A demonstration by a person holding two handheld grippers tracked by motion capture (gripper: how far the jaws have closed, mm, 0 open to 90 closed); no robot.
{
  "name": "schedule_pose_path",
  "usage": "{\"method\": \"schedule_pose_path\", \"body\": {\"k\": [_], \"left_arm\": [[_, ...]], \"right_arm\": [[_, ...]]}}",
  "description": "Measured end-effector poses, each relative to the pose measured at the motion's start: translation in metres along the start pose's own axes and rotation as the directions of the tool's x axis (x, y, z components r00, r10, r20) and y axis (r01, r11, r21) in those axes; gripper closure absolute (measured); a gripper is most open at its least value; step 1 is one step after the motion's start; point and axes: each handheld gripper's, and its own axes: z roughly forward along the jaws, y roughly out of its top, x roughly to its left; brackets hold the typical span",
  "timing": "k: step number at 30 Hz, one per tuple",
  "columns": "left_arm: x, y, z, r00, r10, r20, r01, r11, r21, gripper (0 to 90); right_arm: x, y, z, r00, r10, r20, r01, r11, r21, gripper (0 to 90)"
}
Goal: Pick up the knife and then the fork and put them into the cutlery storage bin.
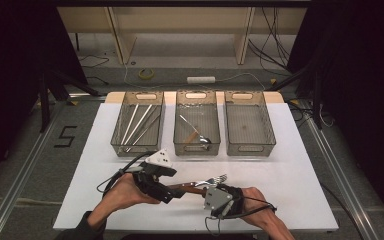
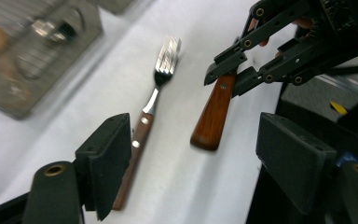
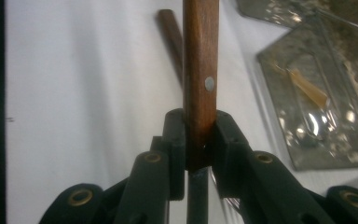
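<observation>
My right gripper [image 1: 203, 190] [image 3: 200, 137] is shut on a wooden utensil handle [image 3: 200, 79], which points away from it; the metal end runs back under the jaws and is hidden. In the left gripper view that handle [image 2: 214, 109] hangs just above the white table, pinched by the right gripper [image 2: 233, 70]. Beside it a fork [image 2: 154, 100] with a wooden handle lies flat on the table, tines [image 1: 219, 178] towards the bins. My left gripper [image 1: 172, 191] [image 2: 198, 161] stands open, its jaws wide apart on either side of the two handles, touching neither.
Three clear bins stand in a row at the back of the white table [image 1: 290, 165]: the left bin [image 1: 137, 147] holds several long metal sticks, the middle bin [image 1: 196, 149] a spoon and other utensils, the right bin [image 1: 248, 150] looks empty. Black curtains flank the table.
</observation>
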Motion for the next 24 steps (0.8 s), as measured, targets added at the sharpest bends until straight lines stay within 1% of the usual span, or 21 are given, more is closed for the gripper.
{"method": "schedule_pose_path", "body": {"k": [2, 3, 5, 6, 7, 8, 11, 12, 14, 16, 17, 19, 21, 23, 24], "left_arm": [[0.002, -0.002, -0.003, 0.9996, -0.016, -0.022, 0.015, 0.9993, -0.035, 25.4], [0.003, -0.003, -0.004, 0.9994, -0.021, -0.029, 0.019, 0.9985, -0.052, 25.3], [0.005, -0.006, -0.006, 0.9984, -0.033, -0.047, 0.029, 0.9963, -0.08, 24.4], [0.006, -0.008, -0.006, 0.9978, -0.043, -0.05, 0.039, 0.995, -0.092, 24.0], [0.007, -0.01, -0.006, 0.9975, -0.041, -0.058, 0.036, 0.9945, -0.098, 23.9], [0.008, -0.012, -0.006, 0.9966, -0.047, -0.068, 0.04, 0.9934, -0.108, 23.9], [0.012, -0.019, -0.006, 0.9942, -0.075, -0.077, 0.063, 0.9875, -0.145, 23.4], [0.012, -0.021, -0.006, 0.9936, -0.08, -0.08, 0.067, 0.9861, -0.152, 23.4], [0.013, -0.027, -0.005, 0.9922, -0.093, -0.084, 0.077, 0.981, -0.178, 22.9], [0.014, -0.032, -0.004, 0.991, -0.097, -0.092, 0.077, 0.9772, -0.198, 21.8], [0.015, -0.035, -0.004, 0.9908, -0.098, -0.094, 0.076, 0.9748, -0.21, 21.3], [0.015, -0.041, -0.003, 0.989, -0.107, -0.102, 0.081, 0.9701, -0.229, 20.6], [0.016, -0.045, -0.003, 0.9874, -0.117, -0.107, 0.089, 0.9669, -0.239, 19.3], [0.017, -0.049, -0.003, 0.985, -0.123, -0.121, 0.09, 0.9635, -0.252, 18.1], [0.017, -0.05, -0.003, 0.9842, -0.124, -0.126, 0.088, 0.9626, -0.256, 17.9]], "right_arm": [[-0.006, -0.004, -0.003, 0.9989, 0.046, 0.015, -0.046, 0.999, -0.002, 77.7], [-0.009, -0.006, -0.004, 0.9968, 0.078, 0.021, -0.078, 0.997, -0.008, 77.7], [-0.016, -0.01, -0.007, 0.9929, 0.114, 0.033, -0.113, 0.993, -0.024, 77.7], [-0.02, -0.012, -0.009, 0.9899, 0.137, 0.036, -0.136, 0.99, -0.034, 77.7], [-0.025, -0.014, -0.012, 0.986, 0.162, 0.039, -0.161, 0.986, -0.041, 77.7], [-0.028, -0.015, -0.013, 0.9834, 0.178, 0.038, -0.176, 0.983, -0.045, 77.7], [-0.037, -0.021, -0.018, 0.9697, 0.241, 0.04, -0.239, 0.969, -0.059, 77.7], [-0.041, -0.023, -0.02, 0.9634, 0.265, 0.043, -0.262, 0.963, -0.063, 77.7], [-0.046, -0.027, -0.021, 0.9523, 0.302, 0.042, -0.299, 0.952, -0.068, 77.7], [-0.052, -0.031, -0.023, 0.9401, 0.337, 0.051, -0.333, 0.94, -0.072, 77.7], [-0.055, -0.033, -0.024, 0.9334, 0.356, 0.048, -0.352, 0.933, -0.076, 77.7], [-0.062, -0.036, -0.026, 0.9151, 0.401, 0.045, -0.396, 0.914, -0.085, 77.7], [-0.069, -0.039, -0.028, 0.8965, 0.441, 0.041, -0.436, 0.895, -0.092, 77.7], [-0.076, -0.042, -0.03, 0.8817, 0.47, 0.045, -0.464, 0.88, -0.1, 77.7], [-0.08, -0.043, -0.03, 0.8717, 0.488, 0.047, -0.481, 0.87, -0.107, 77.7]]}}
